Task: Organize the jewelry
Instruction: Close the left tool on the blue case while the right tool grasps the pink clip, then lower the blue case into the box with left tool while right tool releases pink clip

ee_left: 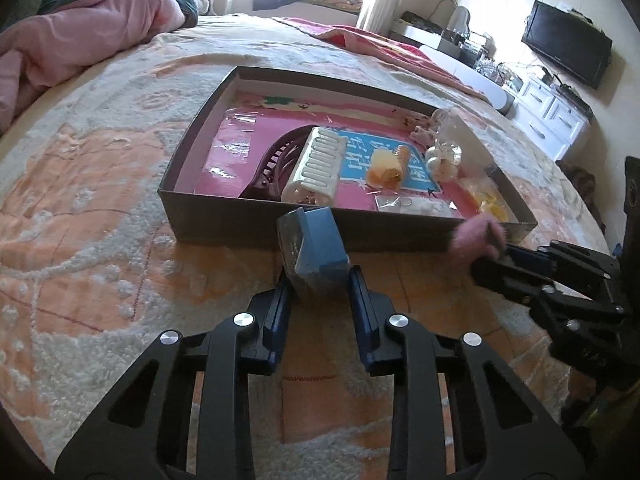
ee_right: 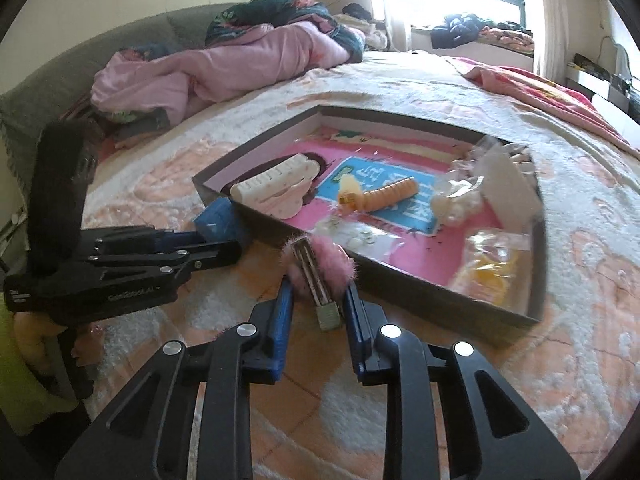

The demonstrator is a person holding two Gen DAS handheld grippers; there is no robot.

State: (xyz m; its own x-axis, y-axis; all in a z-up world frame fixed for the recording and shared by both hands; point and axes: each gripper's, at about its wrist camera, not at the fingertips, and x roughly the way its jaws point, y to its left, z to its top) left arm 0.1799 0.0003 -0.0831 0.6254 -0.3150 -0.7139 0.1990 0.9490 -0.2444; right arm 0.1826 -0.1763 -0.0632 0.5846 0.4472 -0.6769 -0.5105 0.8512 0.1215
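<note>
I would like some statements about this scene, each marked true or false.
1. The left gripper holds a blue box. True.
2. The right gripper holds a yellow item. False: it holds a pink fluffy hair clip.
3. The white hair claw lies inside the cardboard tray. True.
4. The tray stands on a bare wooden desk. False: it rests on the bed cover.

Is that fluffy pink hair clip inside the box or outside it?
Outside. The pink clip sits between the right gripper's fingers, before the box's near wall.
</note>
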